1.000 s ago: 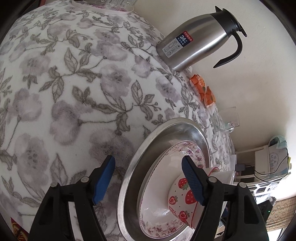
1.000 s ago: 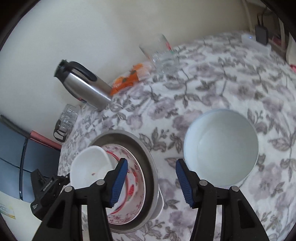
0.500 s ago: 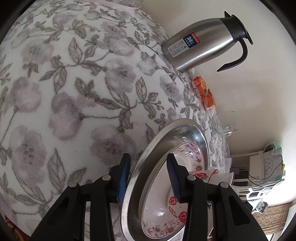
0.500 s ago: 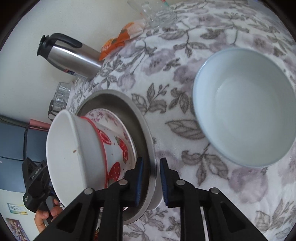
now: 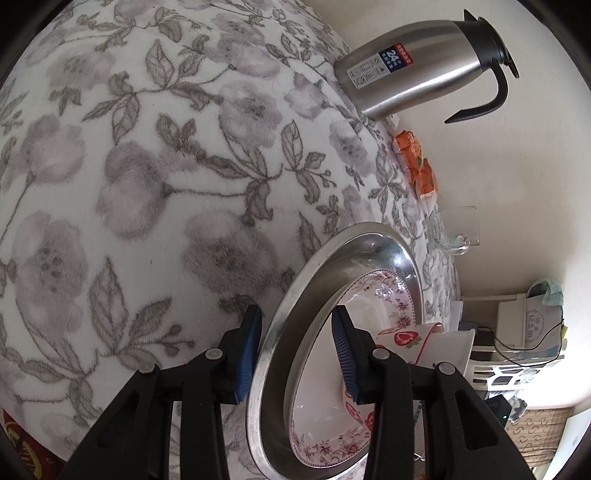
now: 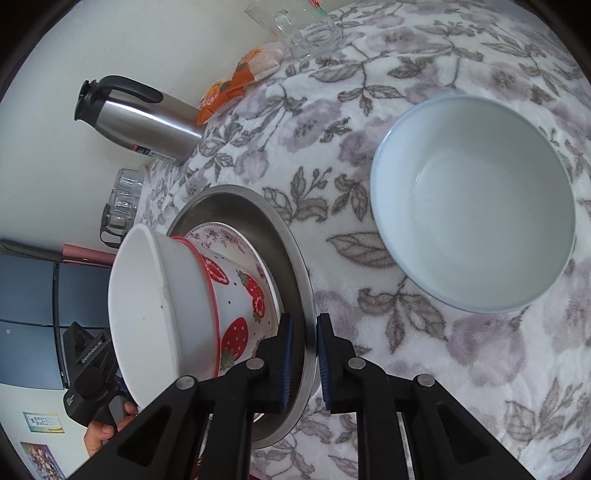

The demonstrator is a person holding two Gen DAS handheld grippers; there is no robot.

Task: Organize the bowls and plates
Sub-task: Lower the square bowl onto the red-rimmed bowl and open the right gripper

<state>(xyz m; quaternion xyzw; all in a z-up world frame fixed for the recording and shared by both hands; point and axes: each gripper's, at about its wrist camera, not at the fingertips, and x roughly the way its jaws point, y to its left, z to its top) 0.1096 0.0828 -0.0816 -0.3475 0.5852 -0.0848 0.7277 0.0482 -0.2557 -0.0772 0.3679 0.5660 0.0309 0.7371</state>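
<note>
A steel basin holds a floral-rimmed plate and a white strawberry bowl, stacked inside it. My left gripper is shut on the basin's rim, one blue pad outside and one inside. My right gripper is shut on the opposite side of the rim. The basin looks tilted between them. A large pale blue bowl stands empty on the flowered tablecloth to the right.
A steel thermos jug stands by the wall, with orange packets and a clear glass beside it. More glasses sit at the table edge. Shelves and cables lie beyond.
Both grippers closed from wide open onto the steel basin's rim. The basin with its plate and strawberry bowl now fills more of the right wrist view and looks tilted.
</note>
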